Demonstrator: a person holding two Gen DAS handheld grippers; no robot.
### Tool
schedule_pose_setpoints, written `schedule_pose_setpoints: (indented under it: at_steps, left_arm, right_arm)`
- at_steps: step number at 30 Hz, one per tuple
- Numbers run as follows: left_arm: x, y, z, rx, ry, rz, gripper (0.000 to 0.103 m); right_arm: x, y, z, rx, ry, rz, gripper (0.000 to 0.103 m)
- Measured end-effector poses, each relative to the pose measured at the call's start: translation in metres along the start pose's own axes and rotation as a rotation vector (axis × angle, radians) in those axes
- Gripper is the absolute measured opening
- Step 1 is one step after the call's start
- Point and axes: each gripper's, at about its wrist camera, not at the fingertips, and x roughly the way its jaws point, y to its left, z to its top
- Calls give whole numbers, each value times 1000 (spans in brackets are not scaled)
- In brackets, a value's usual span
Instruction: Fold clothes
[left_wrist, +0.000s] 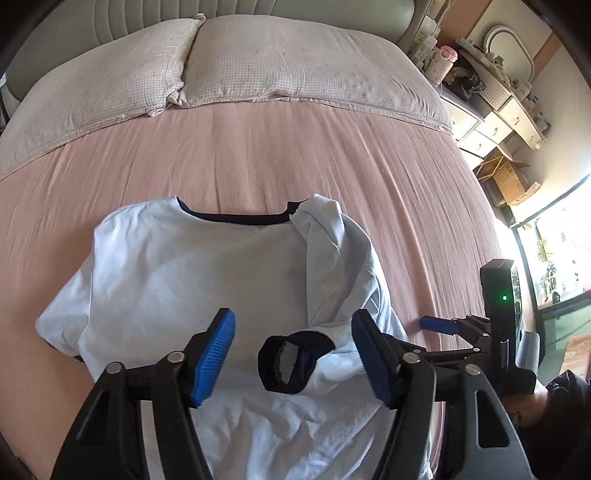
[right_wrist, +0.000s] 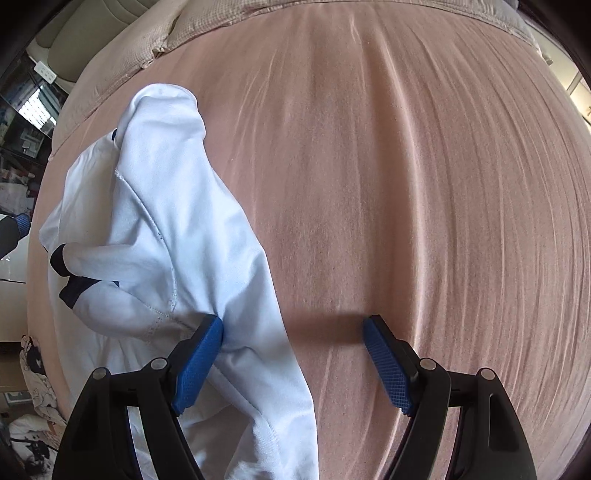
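A pale blue T-shirt (left_wrist: 207, 273) with a navy collar lies flat on the pink bed sheet (left_wrist: 295, 155). Its right sleeve is folded inward across the body, and the sleeve's navy cuff (left_wrist: 288, 363) rests on the shirt. My left gripper (left_wrist: 291, 321) hovers open above that cuff; the pads stand apart from the cloth on both sides. My right gripper (right_wrist: 293, 325) is open too. Its left pad (right_wrist: 199, 362) sits at the shirt's right edge (right_wrist: 166, 221), while the right pad (right_wrist: 388, 365) is over bare sheet. One of its fingers (left_wrist: 437, 324) shows in the left wrist view.
Two checked pillows (left_wrist: 288, 62) lie at the head of the bed against a padded headboard. A white dresser (left_wrist: 498, 110) with clutter stands at the far right, beside a bright window. Pink sheet stretches right of the shirt (right_wrist: 406, 184).
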Motion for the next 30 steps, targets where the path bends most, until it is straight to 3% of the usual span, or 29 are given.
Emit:
schedule_pose_setpoints:
  at_steps: [6, 10, 16, 25, 30]
  left_arm:
    - [45, 0, 17, 53, 77, -24, 68]
    - [54, -3, 23, 68, 71, -91, 68]
    - [71, -13, 35, 98, 125, -126, 68]
    - [79, -20, 35, 119, 151, -129, 68]
    - [79, -22, 33, 167, 147, -114, 66]
  right_arm:
    - [-15, 0, -20, -53, -98, -36, 78]
    - [-33, -5, -36, -111, -217, -76, 78]
    - [-53, 9, -62, -297, -326, -127, 78]
    - [-38, 56, -86, -561, -344, -231, 70]
    - [-32, 57, -94, -566, -330, -280, 49]
